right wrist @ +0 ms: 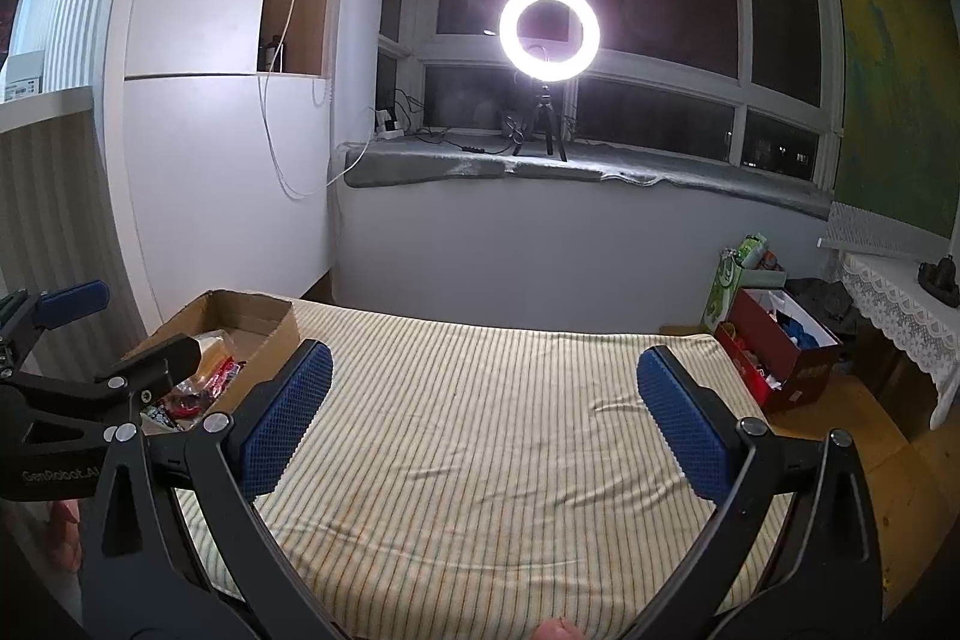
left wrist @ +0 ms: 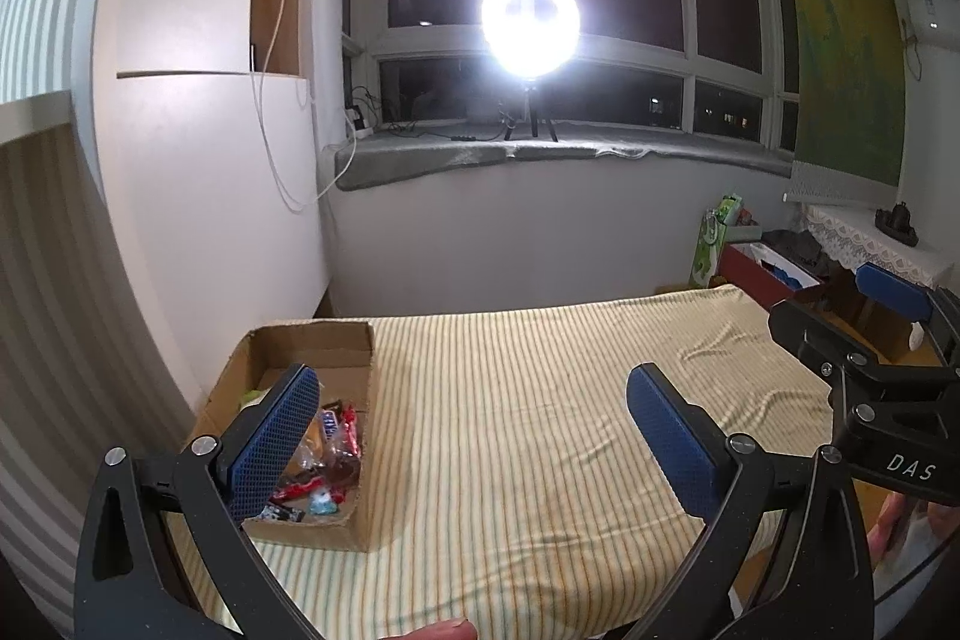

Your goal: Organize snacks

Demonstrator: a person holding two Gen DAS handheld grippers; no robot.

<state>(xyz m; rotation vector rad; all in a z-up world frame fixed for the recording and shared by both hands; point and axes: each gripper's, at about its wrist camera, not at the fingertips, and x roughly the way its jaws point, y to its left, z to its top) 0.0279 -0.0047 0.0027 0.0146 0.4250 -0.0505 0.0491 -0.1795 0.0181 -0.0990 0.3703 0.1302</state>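
A shallow cardboard box sits on the left of the striped cloth table. Several wrapped snacks lie in it. My left gripper is open and empty above the table; its left finger overlaps the box. In the right wrist view my right gripper is open and empty over the bare cloth, to the right of the box and snacks. Each gripper shows at the edge of the other's view.
A bright ring light on a tripod stands on the windowsill behind. A white cabinet stands at left. A red box and a green bag stand on the floor at right, beside a lace-covered table.
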